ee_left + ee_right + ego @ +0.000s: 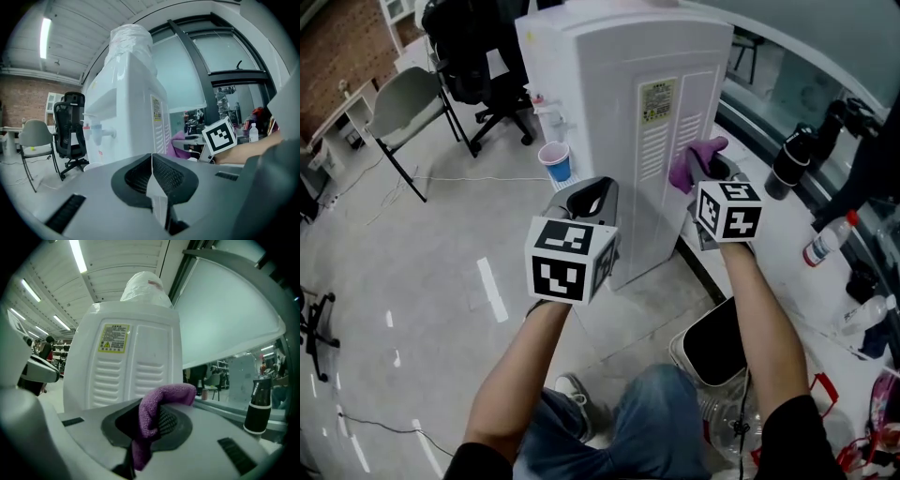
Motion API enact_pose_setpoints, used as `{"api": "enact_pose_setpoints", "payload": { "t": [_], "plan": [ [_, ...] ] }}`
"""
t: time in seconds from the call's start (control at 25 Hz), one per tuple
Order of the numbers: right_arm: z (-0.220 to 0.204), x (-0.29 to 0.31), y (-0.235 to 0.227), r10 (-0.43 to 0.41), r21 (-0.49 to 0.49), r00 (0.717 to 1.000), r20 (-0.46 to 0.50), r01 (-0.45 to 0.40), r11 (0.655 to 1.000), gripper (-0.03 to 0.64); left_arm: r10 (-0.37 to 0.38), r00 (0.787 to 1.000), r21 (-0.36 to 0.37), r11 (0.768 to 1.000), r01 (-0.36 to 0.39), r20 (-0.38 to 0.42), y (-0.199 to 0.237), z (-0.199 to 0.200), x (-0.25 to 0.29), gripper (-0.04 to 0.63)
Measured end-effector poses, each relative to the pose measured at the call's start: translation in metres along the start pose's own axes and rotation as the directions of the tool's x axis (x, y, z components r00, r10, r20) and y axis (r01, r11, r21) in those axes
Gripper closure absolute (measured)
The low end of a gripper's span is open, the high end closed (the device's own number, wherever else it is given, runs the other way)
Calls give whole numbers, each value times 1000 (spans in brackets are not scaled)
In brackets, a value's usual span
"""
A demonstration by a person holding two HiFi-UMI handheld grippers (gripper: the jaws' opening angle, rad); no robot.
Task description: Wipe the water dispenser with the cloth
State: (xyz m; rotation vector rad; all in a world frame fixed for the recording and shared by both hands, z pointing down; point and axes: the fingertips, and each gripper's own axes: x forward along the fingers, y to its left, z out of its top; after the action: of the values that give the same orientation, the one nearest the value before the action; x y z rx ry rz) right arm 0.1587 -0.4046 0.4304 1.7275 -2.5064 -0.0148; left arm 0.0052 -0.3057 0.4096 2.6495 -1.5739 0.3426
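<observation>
Right gripper point(713, 172) is clamping a purple terry cloth point(695, 161) between its jaws, a fold of cloth standing above them, and is holding it at the right edge of the vented rear panel of the tall white plastic water dispenser point(609, 103). Left gripper point(592, 198) is hovering near the dispenser's lower left side, its jaws pressing together on nothing. A blue-and-white paper cup point(556, 161) is standing at the dispenser's far left.
</observation>
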Motion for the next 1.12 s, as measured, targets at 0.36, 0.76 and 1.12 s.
{"api": "enact_pose_setpoints", "payload": {
  "t": [0.36, 0.76, 1.12],
  "plan": [
    [-66, 7, 15, 23, 38, 997, -71, -20, 999, 572, 29, 1000, -19, 999, -29, -11, 5, -33, 5, 566],
    [-139, 14, 13, -13, 52, 987, -162, 21, 998, 572, 33, 999, -38, 999, -34, -38, 4, -67, 12, 567],
    [-223, 13, 26, 2, 116, 964, -266, 30, 993, 572, 19, 998, -38, 999, -22, -58, -6, -85, 13, 568]
  ]
}}
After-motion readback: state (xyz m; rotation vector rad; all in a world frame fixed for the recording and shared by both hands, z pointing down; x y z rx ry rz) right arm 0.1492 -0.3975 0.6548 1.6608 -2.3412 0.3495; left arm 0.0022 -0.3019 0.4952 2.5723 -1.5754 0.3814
